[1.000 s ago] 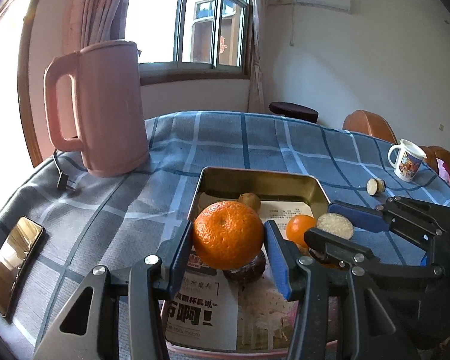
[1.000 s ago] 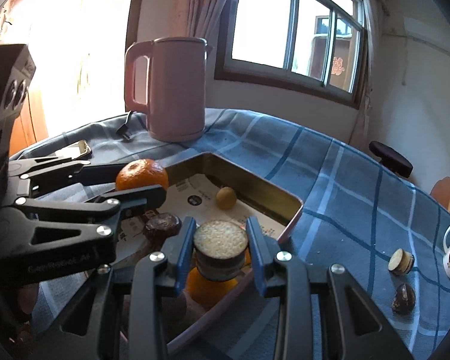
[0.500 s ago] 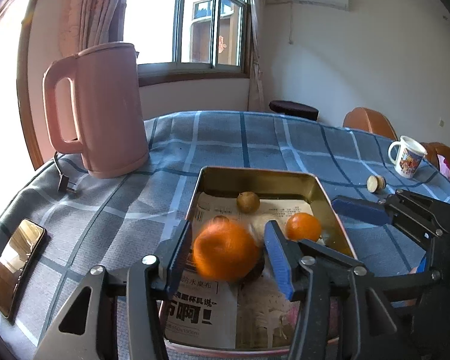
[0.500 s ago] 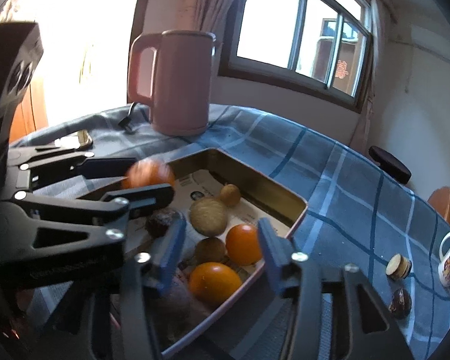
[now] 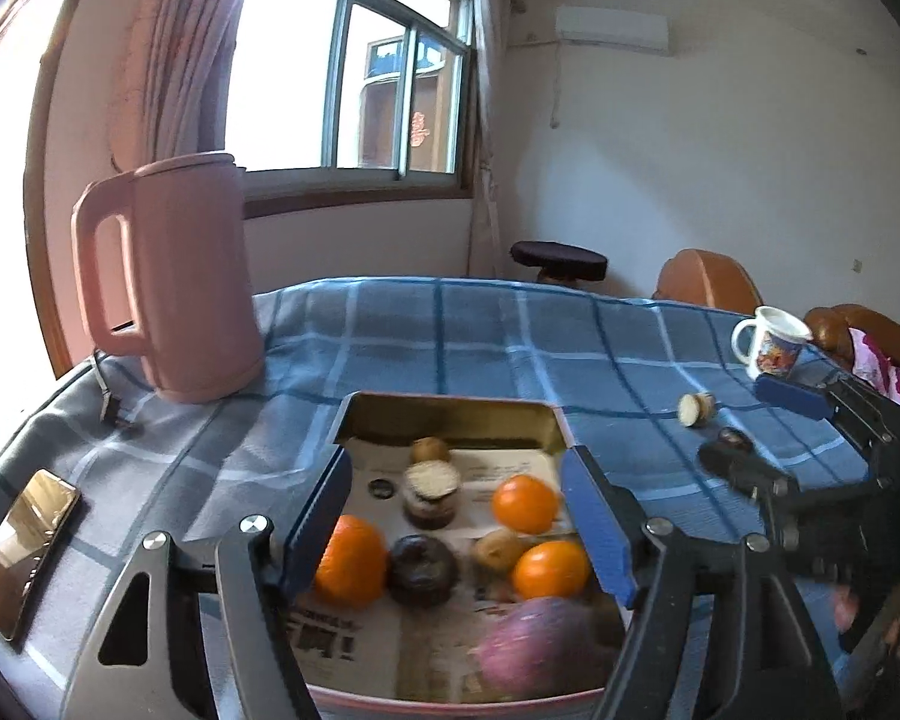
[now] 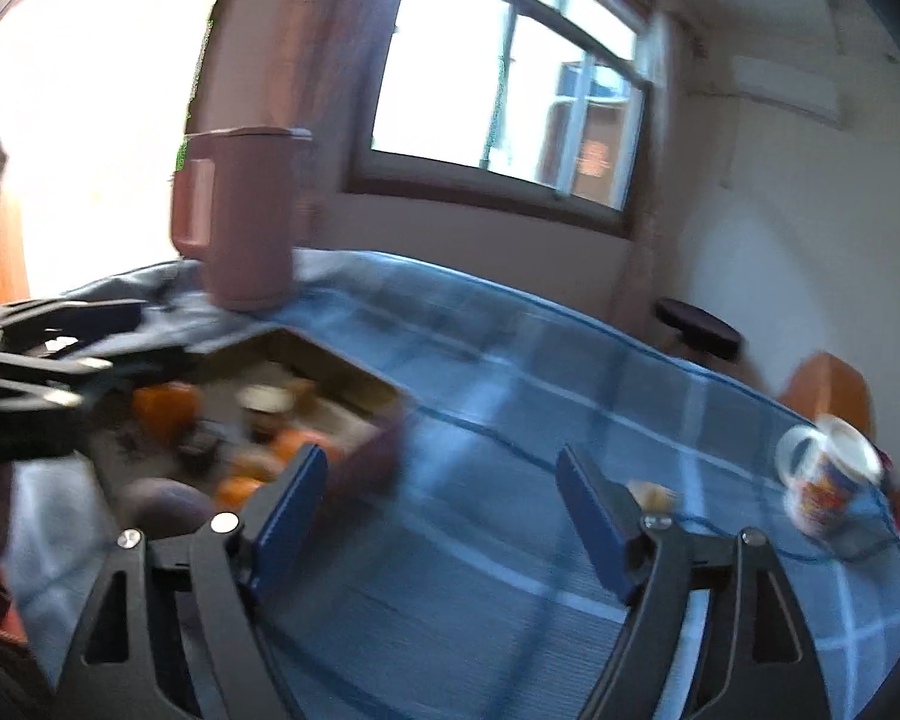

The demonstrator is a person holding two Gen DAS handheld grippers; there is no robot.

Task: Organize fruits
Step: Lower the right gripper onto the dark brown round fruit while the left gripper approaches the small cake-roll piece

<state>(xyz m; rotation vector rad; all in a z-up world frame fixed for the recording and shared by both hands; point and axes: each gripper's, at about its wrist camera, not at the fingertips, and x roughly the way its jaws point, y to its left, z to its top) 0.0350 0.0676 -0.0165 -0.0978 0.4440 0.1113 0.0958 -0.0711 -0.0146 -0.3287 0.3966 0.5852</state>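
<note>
A gold-walled tray lined with printed paper holds several fruits. Among them are a large orange, a dark fruit, a cut fruit with a white top, two smaller oranges and a purple fruit. My left gripper hovers over the tray, its jaws opening and gripping nothing. My right gripper is also opening and empty, over the blue checked cloth to the right of the tray. A cut fruit half and a dark fruit lie on the cloth.
A pink kettle stands at the back left with its cord beside it. A phone lies near the left table edge. A printed mug sits at the far right. A stool and chairs stand behind the table.
The left gripper let go of the large orange, which now lies in the tray. The right gripper released the cut fruit into the tray and swung right over the cloth. Both jaws widened.
</note>
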